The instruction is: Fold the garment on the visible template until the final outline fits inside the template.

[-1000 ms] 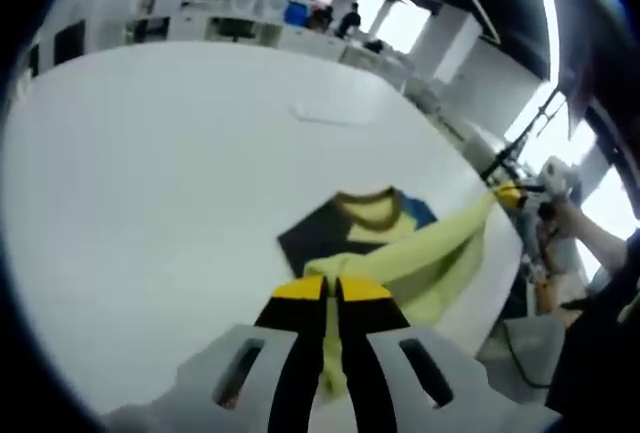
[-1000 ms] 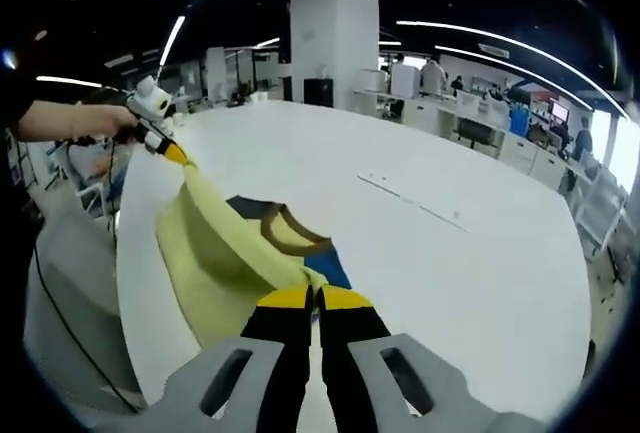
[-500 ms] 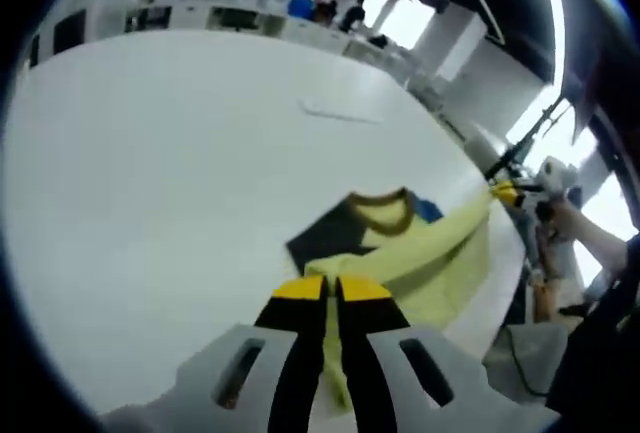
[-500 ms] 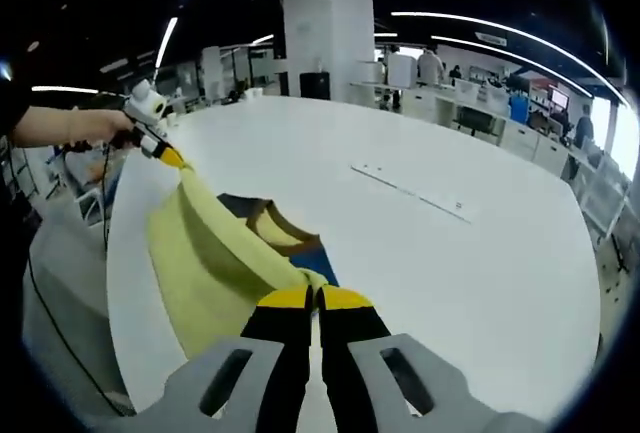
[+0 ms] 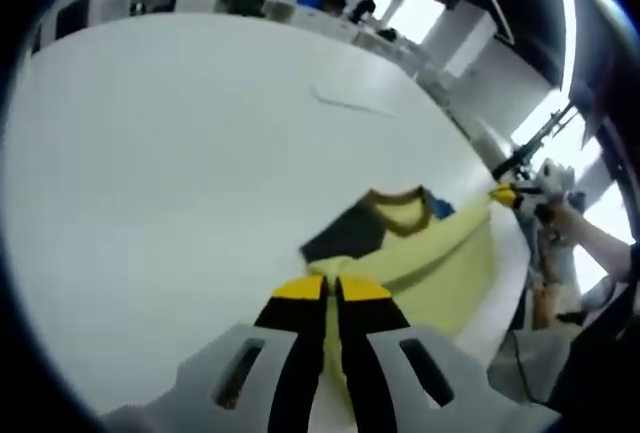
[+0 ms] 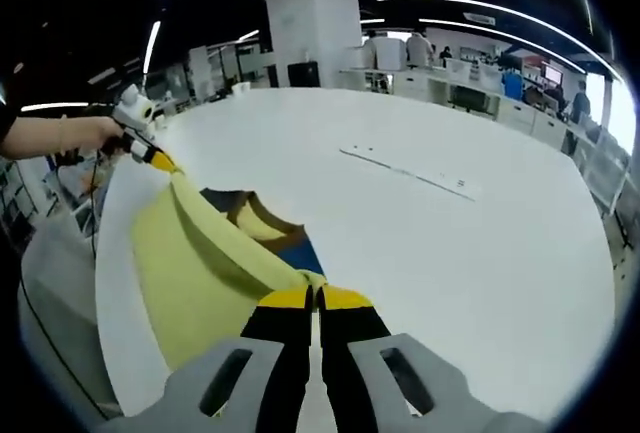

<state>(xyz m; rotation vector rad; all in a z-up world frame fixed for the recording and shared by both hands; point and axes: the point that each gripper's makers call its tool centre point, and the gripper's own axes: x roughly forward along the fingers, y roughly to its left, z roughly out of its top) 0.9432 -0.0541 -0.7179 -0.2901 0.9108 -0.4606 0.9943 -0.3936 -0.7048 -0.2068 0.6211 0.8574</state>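
**Garment held taut over the bench**

Above the white bench (image 6: 480, 253), a pale yellow garment (image 6: 190, 263) with a brown collar is stretched between both grippers. Left gripper (image 5: 331, 285) and right gripper (image 6: 314, 295) fingers are clamped on its edge.

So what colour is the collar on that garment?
Brown collar on the pale yellow garment, clearest in the left gripper view.

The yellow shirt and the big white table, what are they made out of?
The yellow shirt looks like soft knit cloth, probably cotton: it sags and creases between the left gripper and the right gripper, with a matte surface and a ribbed brown collar. The white table looks hard and smooth, perhaps laminate, with a faint sheen; the exact material is unclear.
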